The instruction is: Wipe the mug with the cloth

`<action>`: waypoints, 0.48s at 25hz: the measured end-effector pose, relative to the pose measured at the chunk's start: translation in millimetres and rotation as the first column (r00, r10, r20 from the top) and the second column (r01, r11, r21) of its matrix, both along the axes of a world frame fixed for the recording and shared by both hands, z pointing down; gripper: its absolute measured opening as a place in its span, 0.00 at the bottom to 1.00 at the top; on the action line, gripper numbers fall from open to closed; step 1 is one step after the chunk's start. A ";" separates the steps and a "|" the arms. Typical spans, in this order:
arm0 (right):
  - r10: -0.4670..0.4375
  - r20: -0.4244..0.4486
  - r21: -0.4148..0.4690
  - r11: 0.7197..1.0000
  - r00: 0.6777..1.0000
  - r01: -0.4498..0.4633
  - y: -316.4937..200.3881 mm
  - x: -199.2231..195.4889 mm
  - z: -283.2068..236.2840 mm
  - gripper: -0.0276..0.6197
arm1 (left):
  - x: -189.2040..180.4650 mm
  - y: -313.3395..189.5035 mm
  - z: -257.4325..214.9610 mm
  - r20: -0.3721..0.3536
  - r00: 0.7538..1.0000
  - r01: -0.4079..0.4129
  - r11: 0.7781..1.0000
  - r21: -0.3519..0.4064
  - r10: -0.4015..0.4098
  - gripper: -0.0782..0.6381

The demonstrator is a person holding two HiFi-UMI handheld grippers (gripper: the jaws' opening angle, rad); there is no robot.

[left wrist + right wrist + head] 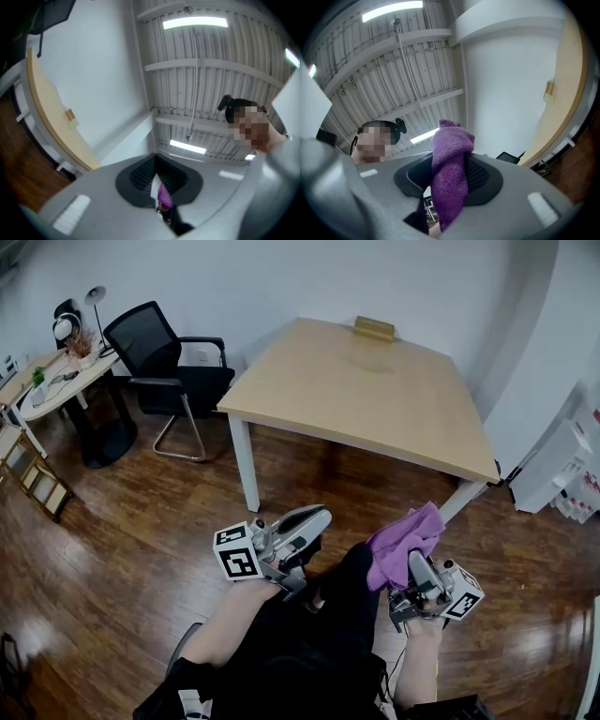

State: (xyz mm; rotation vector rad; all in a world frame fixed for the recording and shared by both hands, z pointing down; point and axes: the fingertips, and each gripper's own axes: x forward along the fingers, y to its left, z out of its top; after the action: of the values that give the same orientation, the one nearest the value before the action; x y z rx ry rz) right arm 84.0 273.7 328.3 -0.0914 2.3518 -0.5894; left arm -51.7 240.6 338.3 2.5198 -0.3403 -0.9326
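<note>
My right gripper (415, 563) is shut on a purple cloth (405, 538), which bunches up over its jaws. In the right gripper view the cloth (449, 164) stands pinched between the dark pads (480, 176) and points up at the ceiling. The left gripper (312, 518) is held low at the person's left side, its jaws shut with nothing between them. In the left gripper view its jaws (157, 180) are pressed together, and a sliver of purple shows past them. No mug shows in any view.
A light wooden table (375, 399) stands ahead with a small wooden block (374, 328) at its far edge. A black office chair (164, 357) and a cluttered desk (56, 381) are at the left, white shelving (553, 465) at the right. The floor is dark wood.
</note>
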 end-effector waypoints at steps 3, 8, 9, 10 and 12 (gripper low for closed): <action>0.025 -0.016 0.028 0.999 1.000 -0.025 9.3 7.1 2.1 0.27 | 1.9 7.1 1.3 0.000 1.000 -0.003 1.000 -0.007 0.003 0.11; 0.056 -0.041 0.058 0.997 0.998 -0.054 17.2 8.6 -1.1 0.27 | 0.5 10.7 -3.6 -0.011 1.000 -0.003 1.000 -0.004 0.003 0.11; 0.065 -0.046 0.058 0.996 0.997 -0.062 16.5 8.9 -1.0 0.27 | 0.1 10.3 -4.6 -0.013 1.000 -0.001 1.000 -0.003 0.001 0.11; 0.074 -0.049 0.058 0.996 0.996 -0.071 15.4 10.0 -0.7 0.27 | 0.2 9.9 -5.3 -0.014 1.000 0.000 1.000 -0.002 0.000 0.11; 0.088 -0.051 0.055 0.995 0.995 -0.086 12.9 13.4 0.6 0.27 | 0.6 9.5 -6.6 -0.018 1.000 0.001 1.000 0.002 -0.001 0.11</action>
State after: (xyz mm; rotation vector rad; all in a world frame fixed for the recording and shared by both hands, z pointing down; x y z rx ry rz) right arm 97.4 286.5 328.9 -0.1870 2.3997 -0.4880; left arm -51.1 250.1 331.8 2.5117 -0.3350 -0.9551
